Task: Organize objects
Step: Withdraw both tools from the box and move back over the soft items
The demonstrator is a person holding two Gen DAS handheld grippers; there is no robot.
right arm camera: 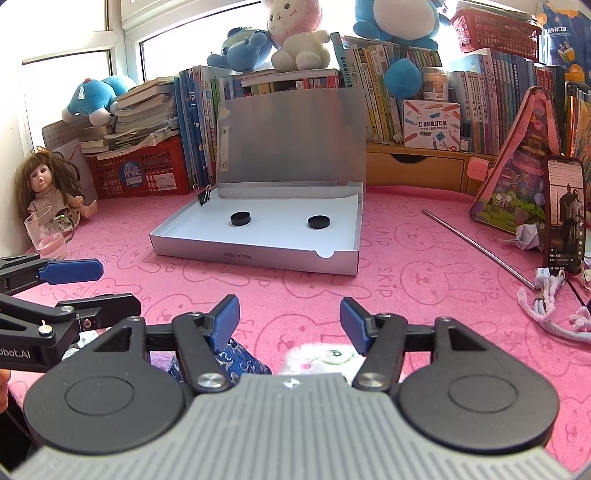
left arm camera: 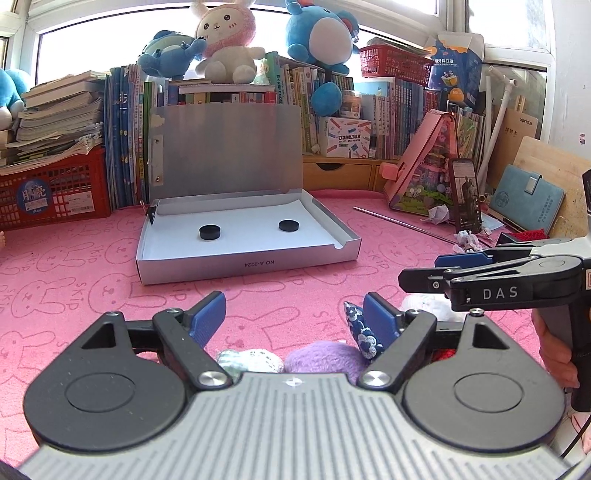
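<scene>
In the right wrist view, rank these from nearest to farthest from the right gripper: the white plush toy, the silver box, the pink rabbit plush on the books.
1. White plush toy: just under the right gripper, near its right finger.
2. Silver box: open on the pink cloth, straight ahead.
3. Pink rabbit plush: atop the books, at the back.

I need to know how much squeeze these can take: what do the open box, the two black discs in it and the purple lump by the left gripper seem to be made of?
Open box: thin cardboard, silvery outside and matte white inside, with folded corners. Two black discs: rigid and matte, maybe plastic or magnets; unclear. Purple lump: fuzzy, probably yarn or plush, soft.
</scene>
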